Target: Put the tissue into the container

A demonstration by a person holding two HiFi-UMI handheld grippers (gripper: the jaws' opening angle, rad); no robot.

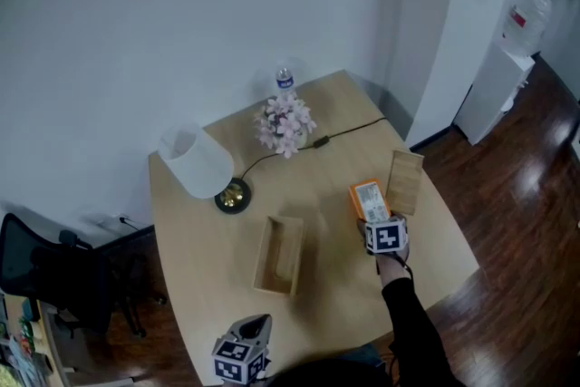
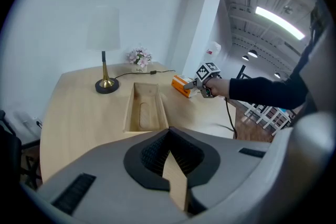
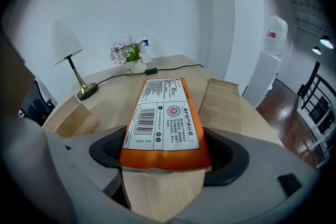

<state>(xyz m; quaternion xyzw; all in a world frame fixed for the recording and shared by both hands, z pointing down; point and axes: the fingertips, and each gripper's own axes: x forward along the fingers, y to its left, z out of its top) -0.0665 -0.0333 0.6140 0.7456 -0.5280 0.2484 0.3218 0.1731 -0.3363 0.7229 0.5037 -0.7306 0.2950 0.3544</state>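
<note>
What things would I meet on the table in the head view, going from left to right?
table lamp → open wooden container → orange tissue pack → wooden lid. The flowers overlap the container's span, so they are left out.

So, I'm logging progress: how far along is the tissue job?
Done: box open and empty, lid lying off it. In hand: right gripper grips the pack, which lies on the table. Left: move pack into box. Left gripper idle, shut.
</note>
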